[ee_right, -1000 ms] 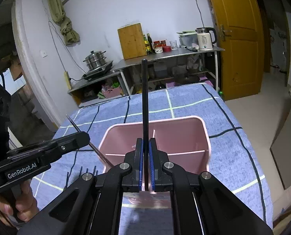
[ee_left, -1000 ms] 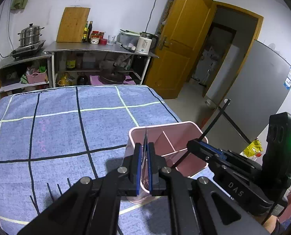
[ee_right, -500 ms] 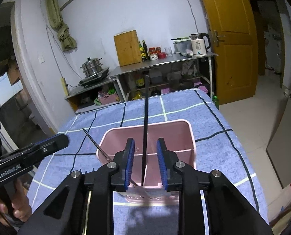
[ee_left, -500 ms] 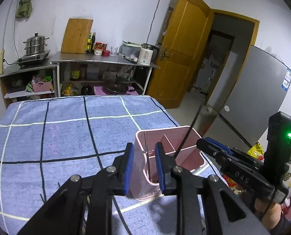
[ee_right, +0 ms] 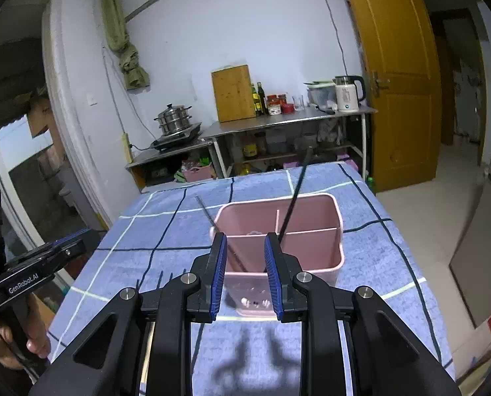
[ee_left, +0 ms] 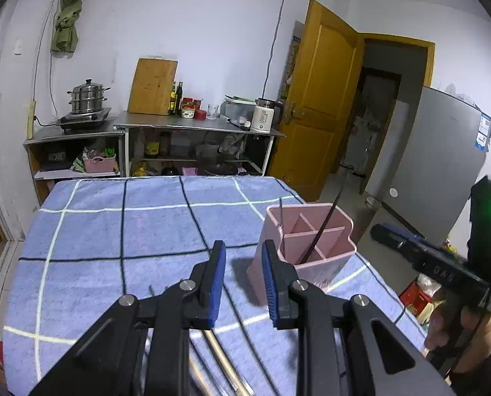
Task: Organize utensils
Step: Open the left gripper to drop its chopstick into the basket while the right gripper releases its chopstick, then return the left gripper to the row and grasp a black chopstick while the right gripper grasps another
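Left gripper (ee_left: 242,275) is level over the cloth, its blue ribbed pads spread and empty; right gripper (ee_right: 245,272) likewise gapes, holding nothing. Just ahead of both stands the pink plastic utensil caddy (ee_right: 336,247), rectangular, split by thin dividers. Two dark slender chopsticks (ee_right: 291,203) lean inside it. Beneath the left gripper, more sticks (ee_left: 224,363) lie on the blue checked terry tablecloth (ee_left: 113,224).
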{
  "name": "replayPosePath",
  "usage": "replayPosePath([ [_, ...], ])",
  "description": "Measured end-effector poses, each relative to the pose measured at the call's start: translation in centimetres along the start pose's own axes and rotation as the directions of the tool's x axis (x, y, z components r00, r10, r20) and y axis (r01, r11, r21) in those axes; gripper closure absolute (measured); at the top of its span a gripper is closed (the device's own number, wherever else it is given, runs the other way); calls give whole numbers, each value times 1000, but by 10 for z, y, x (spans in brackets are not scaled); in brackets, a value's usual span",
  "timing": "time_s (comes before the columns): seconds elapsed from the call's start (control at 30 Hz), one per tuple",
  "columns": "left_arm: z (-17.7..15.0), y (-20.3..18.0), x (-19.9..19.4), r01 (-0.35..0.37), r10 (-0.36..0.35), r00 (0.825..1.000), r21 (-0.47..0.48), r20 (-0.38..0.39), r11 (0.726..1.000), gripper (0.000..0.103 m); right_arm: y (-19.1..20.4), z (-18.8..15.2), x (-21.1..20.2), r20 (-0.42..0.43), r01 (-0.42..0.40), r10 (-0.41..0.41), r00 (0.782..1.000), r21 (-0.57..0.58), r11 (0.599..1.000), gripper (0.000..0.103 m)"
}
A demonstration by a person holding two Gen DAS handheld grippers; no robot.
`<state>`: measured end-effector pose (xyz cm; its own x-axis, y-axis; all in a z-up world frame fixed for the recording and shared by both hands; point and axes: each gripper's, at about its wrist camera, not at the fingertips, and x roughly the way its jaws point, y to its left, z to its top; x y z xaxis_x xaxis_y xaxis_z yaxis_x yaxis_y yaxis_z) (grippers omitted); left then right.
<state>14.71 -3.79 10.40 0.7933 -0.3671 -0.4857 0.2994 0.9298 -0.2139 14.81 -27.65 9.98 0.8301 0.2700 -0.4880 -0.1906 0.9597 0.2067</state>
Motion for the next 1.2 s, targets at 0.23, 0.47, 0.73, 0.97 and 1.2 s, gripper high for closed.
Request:
replayPosePath([
  [0.23,-27,20,-23,-82,82,997,-18,-2,996,79,22,-17,-17,7,-32,32,999,-34,999,79],
  [0.47,-53,38,-38,-141,141,990,-58,-4,988,79,34,-35,-16,-22,-52,51,998,-47,997,79],
  [0.73,-85,72,-22,-178,163,981,-157,-104,971,79,52,-57,6,-107,-96,88,990,-72,993,79],
  [0.97,-110,96,7,-193,147,969,-234,-201,953,79,66,-78,36,-188,-126,108,976,-89,988,79],
  [1.2,-120,104,36,-207,139,957,-266,-253,942,79,72,-95,70,-258,-143,116,959,-89,986,79],
])
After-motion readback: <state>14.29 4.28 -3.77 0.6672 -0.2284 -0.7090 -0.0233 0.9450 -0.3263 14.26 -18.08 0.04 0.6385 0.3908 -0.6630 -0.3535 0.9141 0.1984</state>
